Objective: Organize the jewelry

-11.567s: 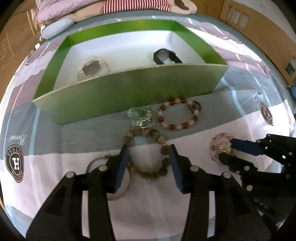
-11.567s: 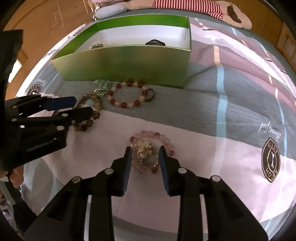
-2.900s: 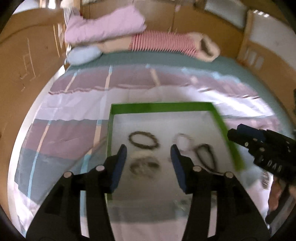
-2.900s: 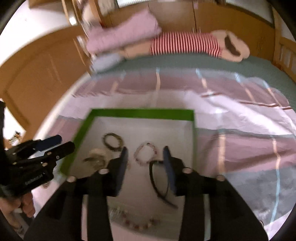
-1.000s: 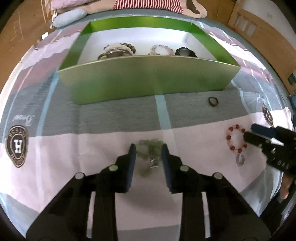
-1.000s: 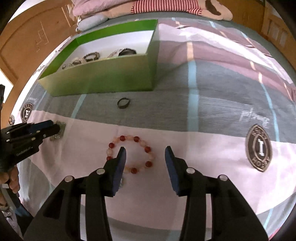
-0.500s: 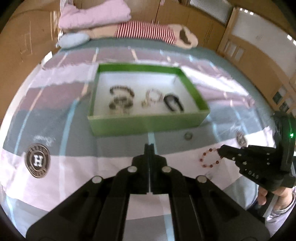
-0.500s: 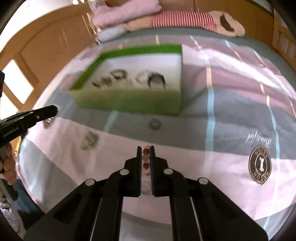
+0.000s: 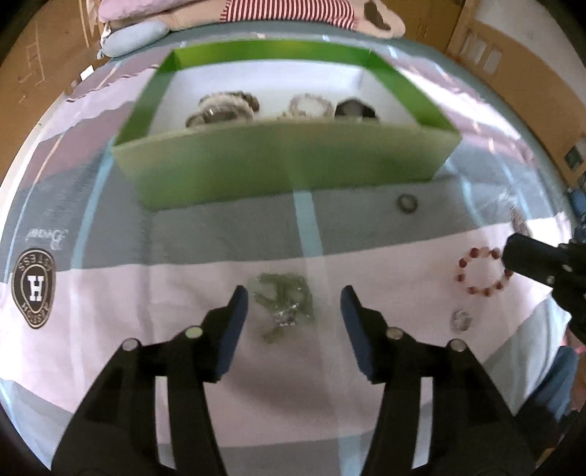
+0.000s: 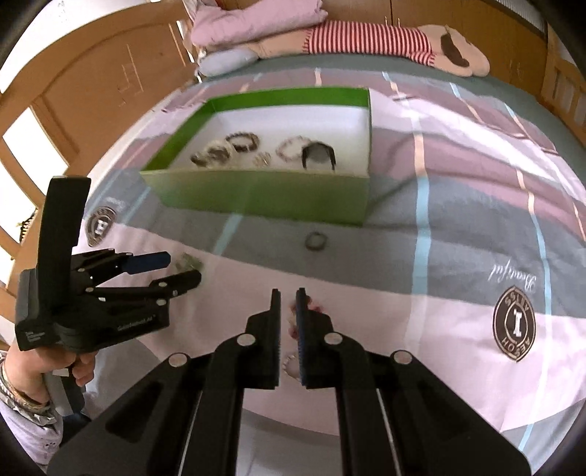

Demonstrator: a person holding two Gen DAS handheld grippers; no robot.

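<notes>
The left gripper [image 9: 293, 304], pressed together a moment ago, now spreads around the green bead bracelet [image 9: 284, 304] at 6 o'clock of the green box [image 9: 285, 172]; the right gripper [image 10: 288, 311] stays nearly closed over the red bead bracelet [image 9: 481, 271], grip unclear.

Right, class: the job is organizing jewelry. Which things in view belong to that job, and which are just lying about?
Part of the job:
green box
pale green bracelet
red bead bracelet
dark ring
small silver charm
left gripper, jaws open
right gripper, jaws nearly closed

Just lying about:
striped plush toy
pink pillow
blue cushion
</notes>
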